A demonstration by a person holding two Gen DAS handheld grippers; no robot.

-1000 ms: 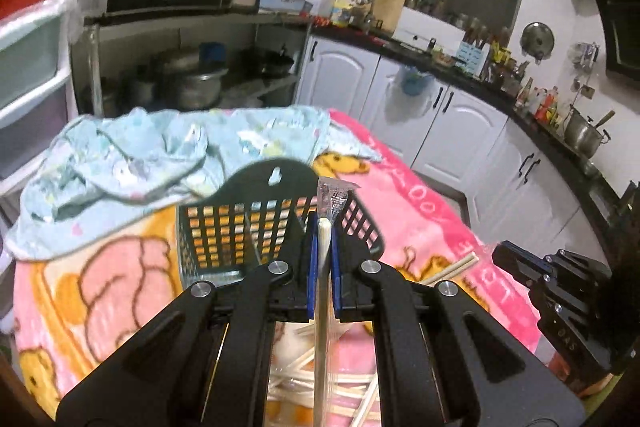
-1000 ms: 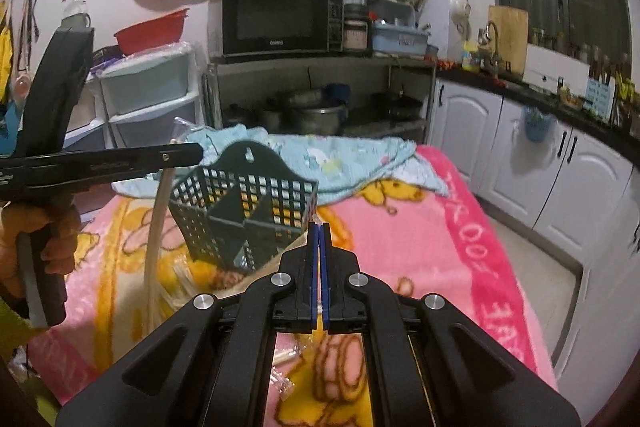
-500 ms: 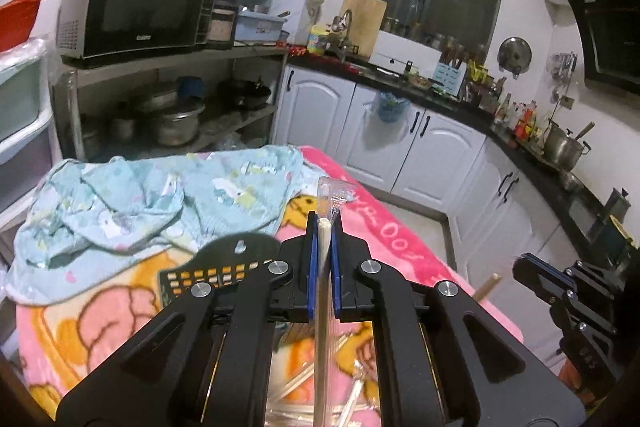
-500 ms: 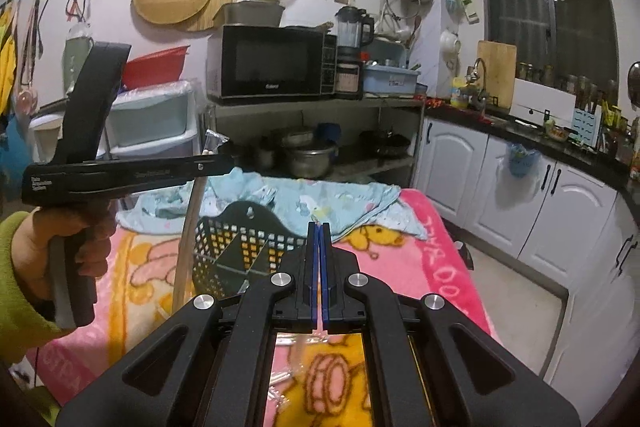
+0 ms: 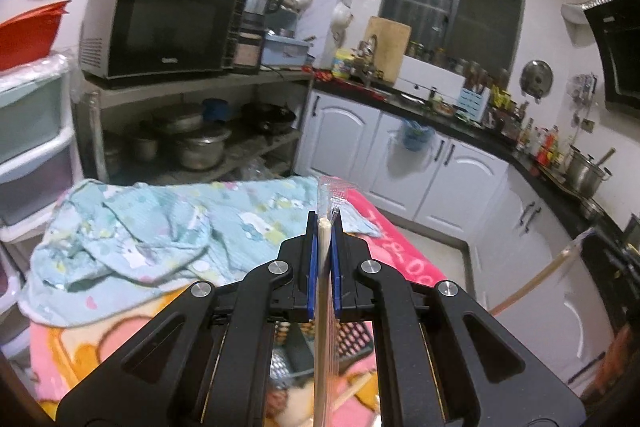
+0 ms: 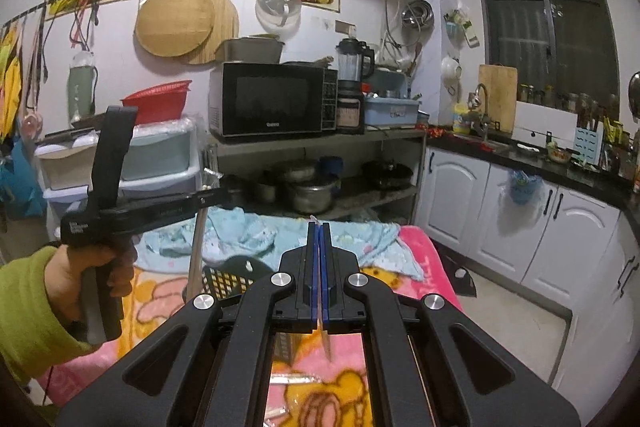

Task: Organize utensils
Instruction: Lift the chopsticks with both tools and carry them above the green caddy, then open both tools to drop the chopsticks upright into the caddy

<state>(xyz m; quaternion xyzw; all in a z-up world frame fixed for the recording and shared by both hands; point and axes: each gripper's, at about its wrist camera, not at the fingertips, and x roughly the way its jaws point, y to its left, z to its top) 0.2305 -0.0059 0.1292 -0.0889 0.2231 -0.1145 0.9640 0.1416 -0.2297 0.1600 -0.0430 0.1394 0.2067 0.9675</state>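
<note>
My left gripper (image 5: 324, 223) is shut on a pair of pale chopsticks (image 5: 322, 327) in a clear wrapper, which hang down between its fingers. Below it, seen through the gripper frame, stands the dark mesh utensil basket (image 5: 354, 333). My right gripper (image 6: 319, 227) is shut on another thin wrapped chopstick (image 6: 325, 341). In the right wrist view a hand in a green sleeve holds the left gripper (image 6: 214, 197) above the basket (image 6: 224, 279), its chopsticks (image 6: 196, 251) pointing down. The right gripper (image 5: 614, 263) and its chopstick (image 5: 536, 281) show at the left view's right edge.
A pink cartoon blanket (image 6: 416, 267) covers the table, with a light-blue cloth (image 5: 160, 227) bunched at its far end. Loose wrapped chopsticks (image 6: 294, 379) lie near the front. Behind stand a shelf with a microwave (image 6: 272, 99) and pots; white cabinets (image 6: 480, 211) run along the right.
Both grippers have risen with their chopsticks still held. The basket has dropped from the middle of each view to the bottom, behind the gripper frames.
</note>
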